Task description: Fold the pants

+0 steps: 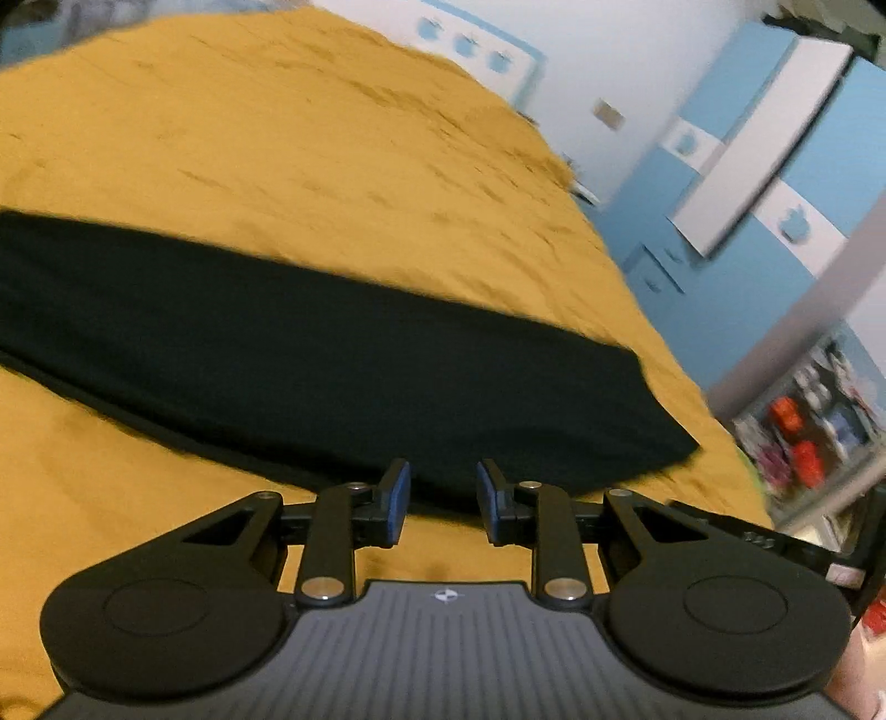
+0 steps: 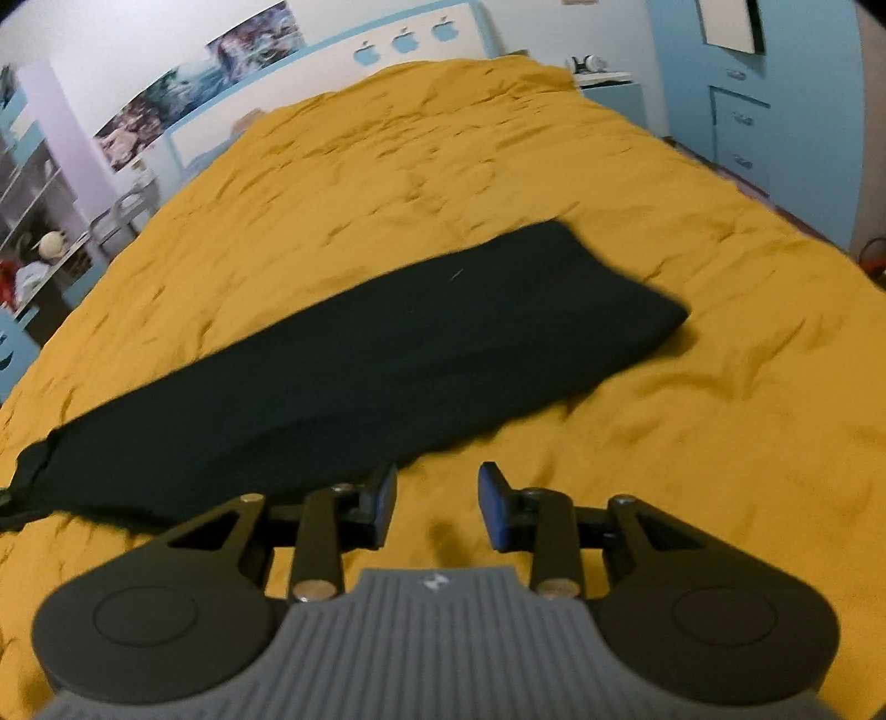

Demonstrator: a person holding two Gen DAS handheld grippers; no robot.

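Black pants point(image 1: 332, 360) lie flat in one long strip, leg on leg, across a mustard-yellow bed cover point(image 1: 277, 138). In the left wrist view the wide end lies at the right, just beyond my left gripper point(image 1: 443, 501), which is open and empty at the near edge of the cloth. In the right wrist view the pants point(image 2: 387, 365) run from the lower left up to the wide end at the right. My right gripper point(image 2: 437, 504) is open and empty over the cover point(image 2: 692, 443), just short of the pants' near edge.
The bed has a white and blue headboard point(image 2: 404, 39) at the far end. Blue cabinets point(image 2: 742, 127) stand along the right side, and shelves point(image 2: 39, 243) with objects along the left. Cluttered shelves point(image 1: 819, 432) show past the bed's edge in the left wrist view.
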